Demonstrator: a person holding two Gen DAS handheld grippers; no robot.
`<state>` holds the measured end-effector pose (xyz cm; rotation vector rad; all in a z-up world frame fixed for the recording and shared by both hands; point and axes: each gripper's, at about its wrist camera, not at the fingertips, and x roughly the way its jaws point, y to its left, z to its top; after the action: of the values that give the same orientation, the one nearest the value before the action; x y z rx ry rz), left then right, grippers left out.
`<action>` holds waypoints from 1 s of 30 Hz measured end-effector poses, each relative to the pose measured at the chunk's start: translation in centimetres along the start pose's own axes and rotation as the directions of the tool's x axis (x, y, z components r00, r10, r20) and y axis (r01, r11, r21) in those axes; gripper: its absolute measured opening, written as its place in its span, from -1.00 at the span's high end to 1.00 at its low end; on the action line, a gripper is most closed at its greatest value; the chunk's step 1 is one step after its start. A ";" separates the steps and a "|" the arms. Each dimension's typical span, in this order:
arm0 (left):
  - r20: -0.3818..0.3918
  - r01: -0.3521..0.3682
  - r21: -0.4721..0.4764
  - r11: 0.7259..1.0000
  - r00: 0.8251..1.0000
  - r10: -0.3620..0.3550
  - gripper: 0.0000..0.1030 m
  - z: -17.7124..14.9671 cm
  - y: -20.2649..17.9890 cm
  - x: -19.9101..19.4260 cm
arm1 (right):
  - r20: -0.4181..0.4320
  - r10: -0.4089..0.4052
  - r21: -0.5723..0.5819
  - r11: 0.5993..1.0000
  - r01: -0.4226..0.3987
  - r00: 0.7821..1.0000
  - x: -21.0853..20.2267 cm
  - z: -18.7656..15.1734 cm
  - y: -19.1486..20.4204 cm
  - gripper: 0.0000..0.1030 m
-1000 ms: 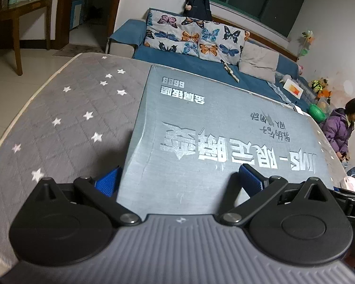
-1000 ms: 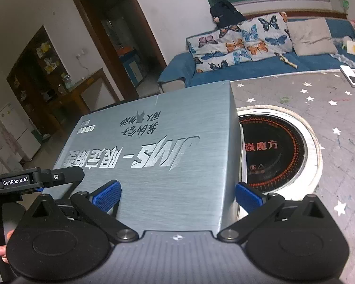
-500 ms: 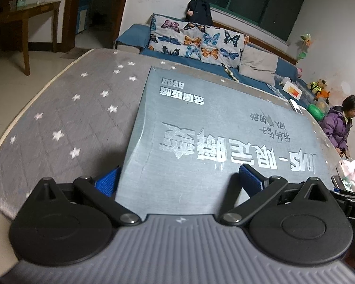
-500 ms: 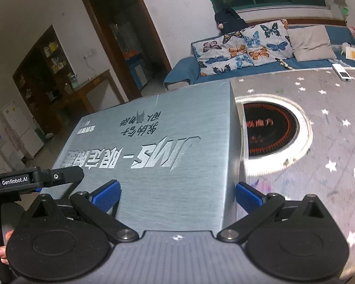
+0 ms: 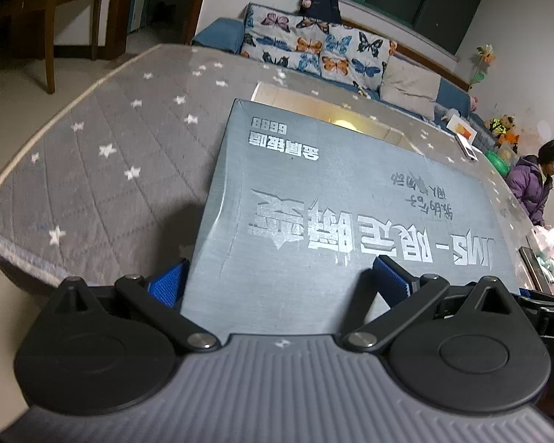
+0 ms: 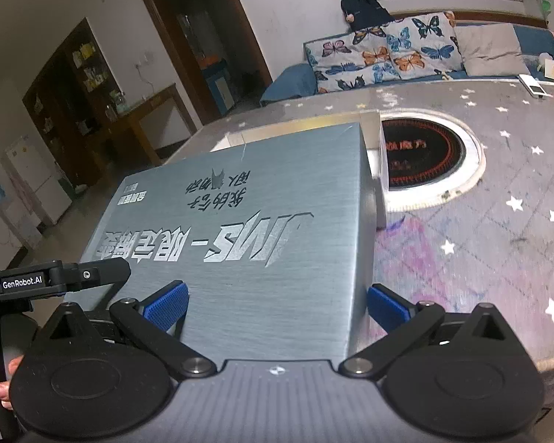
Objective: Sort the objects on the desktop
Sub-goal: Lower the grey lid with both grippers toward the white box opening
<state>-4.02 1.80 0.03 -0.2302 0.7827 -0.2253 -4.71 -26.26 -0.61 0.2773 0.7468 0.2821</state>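
Both jaws clamp the near edge of the flat silver-grey printed lid (image 5: 351,199): left gripper (image 5: 277,282) and right gripper (image 6: 277,304) hold it above the open cardboard box (image 6: 373,147). Uneven lowering could snag a corner on the rim.

Open carton (image 5: 336,110) mostly hidden behind grey box (image 5: 351,214), perhaps empty.

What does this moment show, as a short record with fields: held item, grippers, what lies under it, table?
held item: grey lid with silver lettering, held flat
left gripper: shut on the lid's near edge
right gripper: shut on the lid's near right corner
beneath: open box, pale inside, showing past the lid's far edge
table: grey star-patterned cover
burner: round, beside the box
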 end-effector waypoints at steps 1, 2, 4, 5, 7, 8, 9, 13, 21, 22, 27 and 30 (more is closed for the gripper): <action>-0.005 0.000 -0.003 1.000 1.000 0.000 -1.00 -0.1 0.1 0.2 | -0.005 -0.001 0.001 1.000 0.001 1.000 0.0 -0.2 0.0 -1.00; -0.007 0.000 -0.003 1.000 1.000 0.000 -1.00 -0.4 0.2 0.2 | -0.009 -0.002 0.001 1.000 0.002 1.000 0.0 -0.4 -0.1 -1.00; -0.018 0.000 -0.009 1.000 1.000 0.000 -1.00 -0.6 0.3 0.5 | -0.016 -0.005 0.003 1.000 0.005 1.000 0.1 -0.8 -0.2 -1.00; -0.023 -0.002 -0.011 1.000 1.000 0.002 -1.00 -0.8 0.3 0.6 | -0.020 -0.005 0.008 1.000 0.005 1.000 0.2 -0.9 -0.3 -1.00; -0.034 -0.004 -0.009 1.000 0.999 0.004 -1.00 -1.0 0.4 0.9 | -0.028 -0.007 0.016 1.000 0.007 1.000 0.3 -1.2 -0.5 -1.00; -0.039 -0.005 -0.009 1.000 0.999 0.005 -1.00 -1.1 0.4 1.0 | -0.032 -0.007 0.018 1.000 0.008 0.999 0.4 -1.3 -0.6 -1.00; -0.048 -0.005 -0.008 1.000 0.999 0.004 -1.00 -1.2 0.4 1.2 | -0.037 -0.008 0.022 1.000 0.008 0.999 0.5 -1.4 -0.7 -1.00; -0.068 -0.014 -0.010 1.000 0.998 0.013 -1.00 -1.3 0.3 1.8 | -0.056 -0.007 0.041 0.999 0.009 0.998 0.9 -1.8 -1.1 -1.00; -0.108 -0.035 -0.008 0.999 0.994 0.033 -1.00 -1.0 0.1 2.7 | -0.095 0.004 0.076 0.997 0.003 0.995 1.3 -1.4 -1.8 -1.00; -0.113 -0.036 -0.008 0.999 0.993 0.035 -1.00 -1.1 0.1 2.8 | -0.099 0.005 0.078 0.997 0.003 0.995 1.4 -1.4 -1.9 -1.00; -0.122 -0.047 -0.002 0.999 0.991 0.047 -1.00 -1.0 -0.1 3.2 | -0.115 0.013 0.090 0.996 -0.002 0.993 2.1 -1.4 -2.5 -1.00; -0.129 -0.051 -0.001 0.999 0.990 0.051 -1.00 -0.8 -0.2 3.3 | -0.119 0.013 0.088 0.996 -0.003 0.993 2.3 -1.3 -2.7 -1.00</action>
<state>-2.33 0.55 -2.66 -0.2006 0.9163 -0.1918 -3.60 -27.76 -3.94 0.3484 0.8778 0.2756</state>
